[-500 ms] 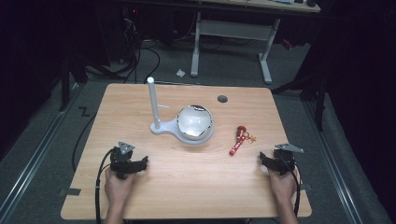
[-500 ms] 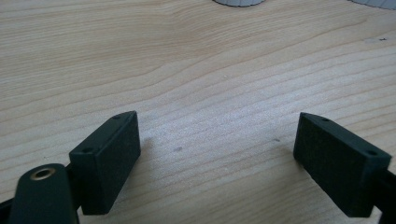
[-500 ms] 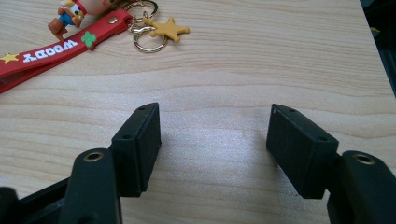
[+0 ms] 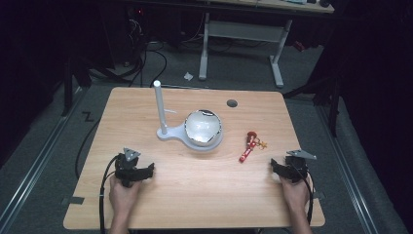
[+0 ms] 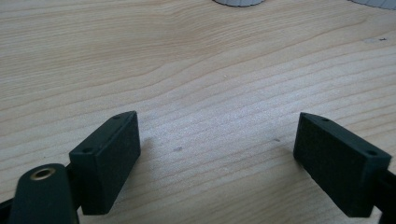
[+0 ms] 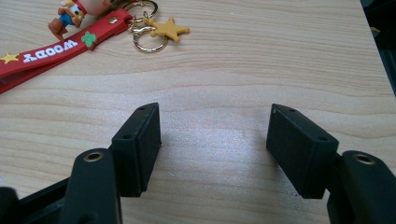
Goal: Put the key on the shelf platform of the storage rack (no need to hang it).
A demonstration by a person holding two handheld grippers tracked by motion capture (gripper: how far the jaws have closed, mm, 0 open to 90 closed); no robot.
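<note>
The wooden table (image 4: 195, 195) carries everything here. Near its middle stands a white stand (image 4: 168, 131) with an upright post, and against its base sits a shiny round bowl (image 4: 203, 127) on a white base; what lies inside the bowl cannot be made out through the glare. To the right of the bowl, well apart from it, lies a red keychain strap (image 4: 246, 152); in the right gripper view its white lettering reads "WOODY" (seen upside down), with a small cowboy figure (image 6: 77, 14), a metal ring (image 6: 149, 42) and a gold star charm (image 6: 167, 29) at its end.

The left gripper (image 4: 141, 171) rests on the table near the front left edge, jaws spread wide with bare wood between them. The right gripper (image 4: 278, 168) rests near the front right edge, jaws likewise wide apart and holding nothing; the strap lies near it, ahead and to its left, not touching.
</note>
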